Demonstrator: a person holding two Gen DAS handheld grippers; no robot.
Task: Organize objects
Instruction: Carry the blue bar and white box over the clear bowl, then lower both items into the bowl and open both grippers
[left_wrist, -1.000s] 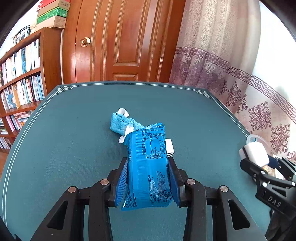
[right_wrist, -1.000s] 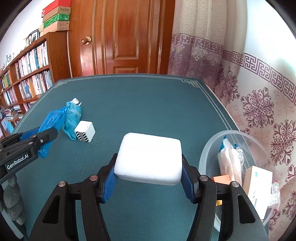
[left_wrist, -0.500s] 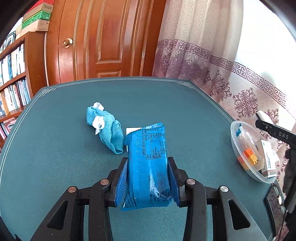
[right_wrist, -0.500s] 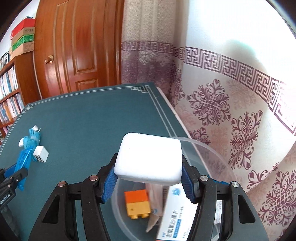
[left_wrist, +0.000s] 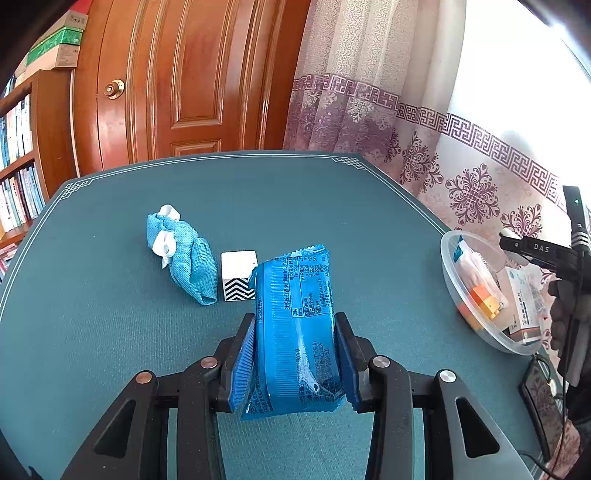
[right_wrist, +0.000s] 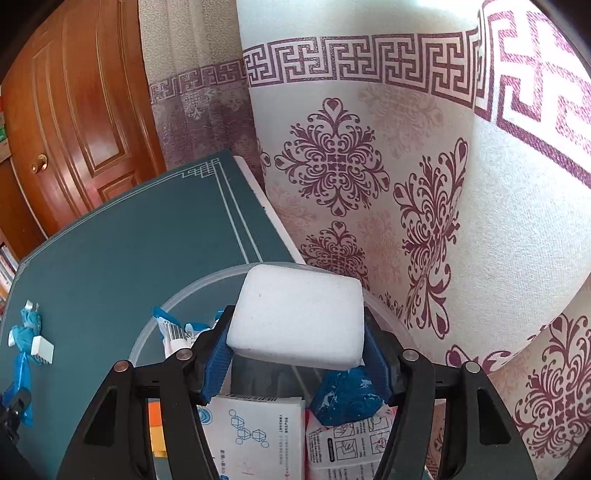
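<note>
Step in hand: I am dropping the white rectangular foam sponge block into the clear round plastic tub at the right edge of the teal felt table.
Right gripper: its jaws have just been opening; the sponge sits between the blue pads, and I judge the grip is loosening, not yet let go.
Sponge position: over the tub, above a white printed carton and a crumpled blue wrapper already inside.
Left gripper: clenched on the long blue foil snack packet, held above the near table.
Left to sort: a teal knitted cloth pouch and a white cube with black zigzag face, mid-table, touching.
Next move: I spread the right jaws fully, pull clear, then carry the packet rightward to the tub.
</note>
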